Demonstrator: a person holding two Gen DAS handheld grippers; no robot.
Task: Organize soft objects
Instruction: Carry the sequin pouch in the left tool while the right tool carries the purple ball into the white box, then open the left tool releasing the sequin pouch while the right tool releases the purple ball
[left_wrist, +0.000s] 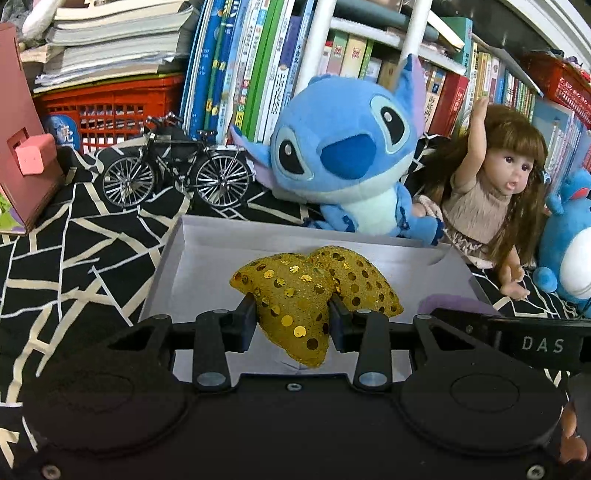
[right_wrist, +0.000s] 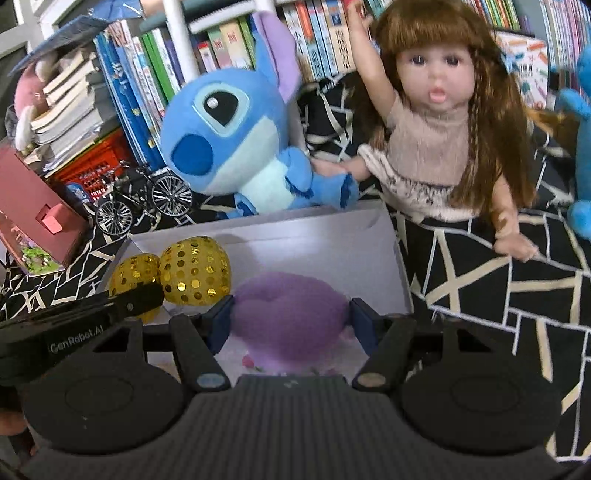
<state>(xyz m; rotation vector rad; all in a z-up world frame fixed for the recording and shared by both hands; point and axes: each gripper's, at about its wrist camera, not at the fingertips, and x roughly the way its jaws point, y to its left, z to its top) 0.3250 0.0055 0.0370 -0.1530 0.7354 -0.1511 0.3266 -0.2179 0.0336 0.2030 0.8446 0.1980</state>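
Note:
My left gripper (left_wrist: 291, 314) is shut on a gold sequined soft heart (left_wrist: 295, 295) and holds it over the white shallow box (left_wrist: 207, 251). The gold heart also shows in the right wrist view (right_wrist: 195, 269), inside the box (right_wrist: 332, 236) at its left side. My right gripper (right_wrist: 291, 317) is shut on a purple fuzzy soft heart (right_wrist: 291, 314) over the same box. A sliver of that purple heart (left_wrist: 454, 302) shows at the right in the left wrist view, behind the right gripper's body.
A blue Stitch plush (left_wrist: 343, 155) and a long-haired doll (left_wrist: 495, 192) sit behind the box on a black-and-white cloth (left_wrist: 74, 258). A model bicycle (left_wrist: 177, 170), a pink box (left_wrist: 26, 158), a red crate (left_wrist: 110, 107) and bookshelves stand at the back. Another blue plush (left_wrist: 569, 240) is far right.

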